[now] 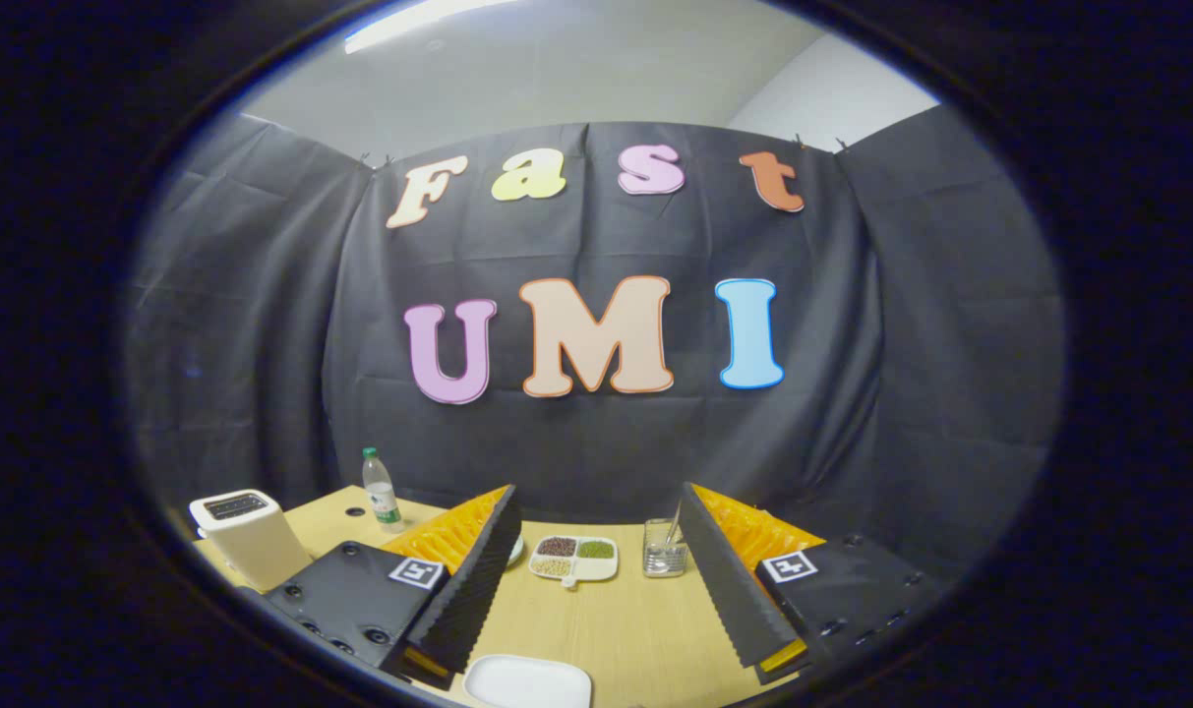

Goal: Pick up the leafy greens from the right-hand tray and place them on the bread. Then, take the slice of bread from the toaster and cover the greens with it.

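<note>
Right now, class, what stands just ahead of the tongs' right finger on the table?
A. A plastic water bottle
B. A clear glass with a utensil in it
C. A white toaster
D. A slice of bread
B: the clear glass with a utensil stands just beyond the right finger of the open tongs, beside the divided dish; toaster and bottle stand off to the left.

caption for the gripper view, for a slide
Open gripper over a wooden table, white plate between its fingers, divided dish and glass beyond, toaster and bottle left.
</note>
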`<action>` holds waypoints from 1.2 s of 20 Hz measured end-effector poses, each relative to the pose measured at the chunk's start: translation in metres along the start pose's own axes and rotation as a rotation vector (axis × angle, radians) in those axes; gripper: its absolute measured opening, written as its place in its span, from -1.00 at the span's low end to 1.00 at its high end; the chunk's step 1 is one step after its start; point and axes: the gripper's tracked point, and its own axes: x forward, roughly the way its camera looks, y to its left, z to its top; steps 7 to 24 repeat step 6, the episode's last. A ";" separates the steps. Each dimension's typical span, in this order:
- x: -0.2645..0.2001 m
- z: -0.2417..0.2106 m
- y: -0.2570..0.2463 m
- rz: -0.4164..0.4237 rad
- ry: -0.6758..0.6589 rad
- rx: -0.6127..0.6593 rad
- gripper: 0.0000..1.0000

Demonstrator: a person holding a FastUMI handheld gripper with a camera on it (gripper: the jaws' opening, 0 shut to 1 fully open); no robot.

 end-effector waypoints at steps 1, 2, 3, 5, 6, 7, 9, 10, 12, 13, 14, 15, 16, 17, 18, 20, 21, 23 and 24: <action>-0.001 0.002 -0.002 -0.005 -0.009 0.002 1.00; 0.001 0.004 -0.002 -0.008 -0.016 -0.002 1.00; 0.002 0.006 -0.004 -0.014 -0.022 -0.010 1.00; 0.001 0.008 -0.006 -0.022 -0.028 -0.026 1.00; 0.001 0.009 -0.008 -0.028 -0.032 -0.034 1.00; 0.001 0.009 -0.008 -0.028 -0.032 -0.034 1.00; 0.001 0.009 -0.008 -0.028 -0.032 -0.034 1.00; 0.001 0.009 -0.008 -0.028 -0.032 -0.034 1.00; 0.001 0.009 -0.008 -0.028 -0.032 -0.034 1.00; 0.001 0.009 -0.008 -0.028 -0.032 -0.034 1.00; 0.001 0.009 -0.008 -0.028 -0.032 -0.034 1.00; 0.001 0.009 -0.008 -0.028 -0.032 -0.034 1.00; 0.001 0.009 -0.008 -0.028 -0.032 -0.034 1.00; 0.001 0.009 -0.008 -0.028 -0.032 -0.034 1.00; 0.001 0.009 -0.008 -0.028 -0.032 -0.034 1.00; 0.001 0.009 -0.008 -0.028 -0.032 -0.034 1.00; 0.001 0.009 -0.008 -0.028 -0.032 -0.034 1.00; 0.001 0.009 -0.008 -0.028 -0.032 -0.034 1.00; 0.001 0.009 -0.008 -0.028 -0.032 -0.034 1.00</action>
